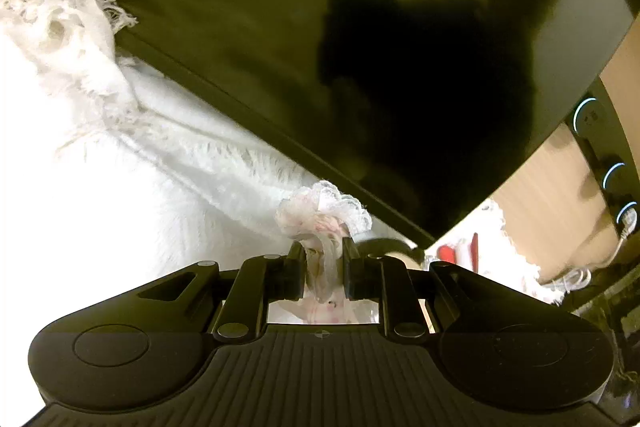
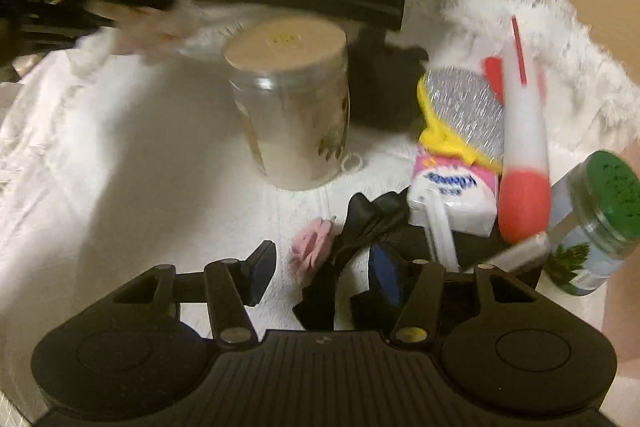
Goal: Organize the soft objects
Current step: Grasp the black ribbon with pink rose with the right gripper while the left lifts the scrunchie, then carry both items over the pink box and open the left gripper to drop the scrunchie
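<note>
In the left wrist view my left gripper (image 1: 322, 247) is shut on a white lace scrunchie with pink spots (image 1: 326, 207), held up in front of a black screen (image 1: 320, 47). The right wrist view shows that same gripper (image 2: 170, 5) blurred at the upper left, with the lacy piece (image 2: 160, 27) in it. My right gripper (image 2: 322, 251) hangs low over the white cloth (image 2: 120, 167), jaws partly apart. A pink rosette scrunchie (image 2: 310, 253) and a black bow (image 2: 360, 223) lie between its fingers; the pads do not visibly press on either.
A jar with a beige lid (image 2: 288, 99) stands mid-table. To the right lie a tissue pack (image 2: 452, 195), a silver and yellow brush (image 2: 460, 107), a red and white tube (image 2: 524, 147) and a green-lidded jar (image 2: 596, 219). A black fuzzy item (image 2: 384, 87) sits behind.
</note>
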Available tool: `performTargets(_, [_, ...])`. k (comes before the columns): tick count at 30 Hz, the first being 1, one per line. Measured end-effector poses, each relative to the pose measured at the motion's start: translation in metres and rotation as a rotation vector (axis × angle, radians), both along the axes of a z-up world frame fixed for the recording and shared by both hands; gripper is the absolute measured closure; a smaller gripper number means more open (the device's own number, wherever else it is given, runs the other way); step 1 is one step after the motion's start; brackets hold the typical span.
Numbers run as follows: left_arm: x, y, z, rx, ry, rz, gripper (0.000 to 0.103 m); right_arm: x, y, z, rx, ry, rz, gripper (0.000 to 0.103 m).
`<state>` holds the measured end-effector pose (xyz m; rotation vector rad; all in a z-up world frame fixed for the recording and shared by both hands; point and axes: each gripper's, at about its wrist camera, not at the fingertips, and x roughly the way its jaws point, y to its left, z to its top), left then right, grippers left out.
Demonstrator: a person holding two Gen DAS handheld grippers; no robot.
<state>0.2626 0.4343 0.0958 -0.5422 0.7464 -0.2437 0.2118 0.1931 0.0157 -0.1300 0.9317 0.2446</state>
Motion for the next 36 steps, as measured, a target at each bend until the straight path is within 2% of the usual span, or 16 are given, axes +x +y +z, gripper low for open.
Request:
performTargets(3, [-0.009,0.007,0.002,-0.001,0.006,-0.003,0.083,0.004,0.001,-0.006,0.01,0.051,-0.015,0.074])
performTargets(9, [-0.003,0.006,0.0,0.017,0.031,0.012,0.083,-0.012,-0.009,0.014,0.064,0.048,-0.004,0.079])
performTargets(13, [0.008,0.003,-0.012,0.018,0.074,0.013,0.083,-0.034,-0.015,0.047,0.08,-0.019,0.011,0.079])
performTargets(17, [0.022,-0.008,-0.017,0.007,0.074,-0.015,0.083,-0.038,-0.022,0.094,0.067,-0.133,0.001,0.079])
performTargets(20, [0.029,-0.017,-0.006,0.0,0.043,-0.027,0.083,-0.037,-0.034,0.132,0.051,-0.228,-0.02,0.079])
performTargets(24, [0.025,-0.036,0.024,-0.016,-0.045,-0.065,0.083,-0.049,-0.06,0.18,0.031,-0.347,-0.054,0.079])
performTargets(30, [0.012,-0.1,0.069,-0.082,-0.151,-0.211,0.082,-0.088,-0.127,0.226,-0.05,-0.495,-0.132,0.079])
performTargets(33, [0.006,-0.15,0.081,-0.098,-0.16,-0.296,0.082,-0.11,-0.174,0.227,-0.077,-0.51,-0.205,0.078])
performTargets(36, [0.001,-0.208,0.085,-0.105,-0.142,-0.384,0.082,-0.14,-0.217,0.215,-0.114,-0.51,-0.266,0.078])
